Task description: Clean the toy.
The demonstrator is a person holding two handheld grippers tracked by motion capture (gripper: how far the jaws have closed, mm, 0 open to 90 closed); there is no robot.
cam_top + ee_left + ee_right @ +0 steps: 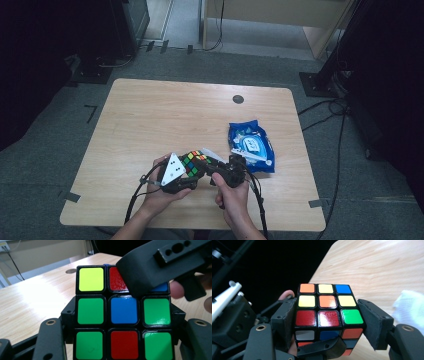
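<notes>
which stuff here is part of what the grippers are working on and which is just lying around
In the job:
- puzzle cube, clamped from both sides
- left gripper, shut on it
- right gripper, shut on it

Lying about:
- blue wipes packet, on the table beside the right gripper
- white tissue, at the right gripper view's edge
</notes>
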